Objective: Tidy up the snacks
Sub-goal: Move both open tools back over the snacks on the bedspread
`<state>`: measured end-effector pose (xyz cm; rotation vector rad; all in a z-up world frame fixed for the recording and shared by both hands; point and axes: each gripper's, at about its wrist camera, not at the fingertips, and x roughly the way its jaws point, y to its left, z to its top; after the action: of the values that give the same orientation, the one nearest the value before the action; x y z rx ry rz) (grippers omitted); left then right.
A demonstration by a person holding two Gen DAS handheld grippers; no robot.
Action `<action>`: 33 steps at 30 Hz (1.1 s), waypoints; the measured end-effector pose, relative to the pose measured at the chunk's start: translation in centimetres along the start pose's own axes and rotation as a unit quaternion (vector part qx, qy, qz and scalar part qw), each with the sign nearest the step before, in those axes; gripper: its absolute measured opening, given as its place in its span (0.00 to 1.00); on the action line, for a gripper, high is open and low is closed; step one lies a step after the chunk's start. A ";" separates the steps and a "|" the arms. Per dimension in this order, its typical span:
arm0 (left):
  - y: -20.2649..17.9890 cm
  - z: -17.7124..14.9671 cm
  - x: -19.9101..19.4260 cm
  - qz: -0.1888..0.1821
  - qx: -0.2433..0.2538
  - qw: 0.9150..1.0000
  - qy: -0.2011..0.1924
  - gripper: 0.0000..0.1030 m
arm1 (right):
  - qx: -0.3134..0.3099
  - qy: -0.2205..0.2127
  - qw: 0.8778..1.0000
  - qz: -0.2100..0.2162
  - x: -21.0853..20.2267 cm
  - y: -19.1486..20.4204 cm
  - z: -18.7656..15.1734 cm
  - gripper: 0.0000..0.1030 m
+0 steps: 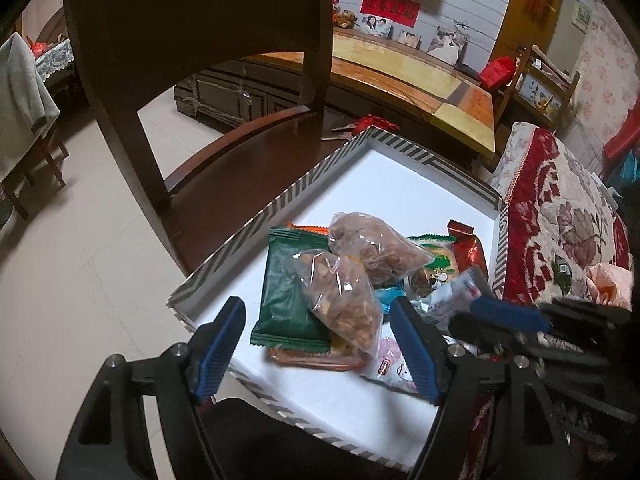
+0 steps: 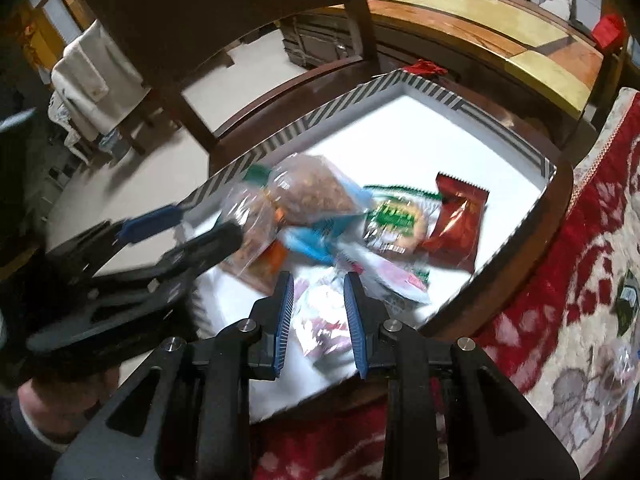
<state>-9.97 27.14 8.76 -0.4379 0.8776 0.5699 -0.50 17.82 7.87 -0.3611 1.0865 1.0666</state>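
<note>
Red wall banner (image 1: 389, 9), writing blurred, snack wrappers' print unreadable

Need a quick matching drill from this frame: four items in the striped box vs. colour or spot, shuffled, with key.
Column 1:
1. flat sealed packet
2. foil packet
3. two clear bags of nuts
4. box rim

Column 2:
A. grey and white stripes
B. dark green, lying under a nut bag
C. see-through wrap, brown contents, on top of the pile
D. red, on the right side of the pile in the right wrist view

Pairs: 1-B, 2-D, 3-C, 4-A
</note>
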 end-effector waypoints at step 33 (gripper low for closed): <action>-11.7 -3.5 -2.9 -0.051 0.111 0.992 -0.001 0.91 | 0.117 -0.075 0.989 -0.041 -10.3 -7.3 -12.2 0.44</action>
<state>-6.15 15.38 10.57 -0.2773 0.9014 0.3741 -1.57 0.35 9.18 -0.1333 1.0394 0.8673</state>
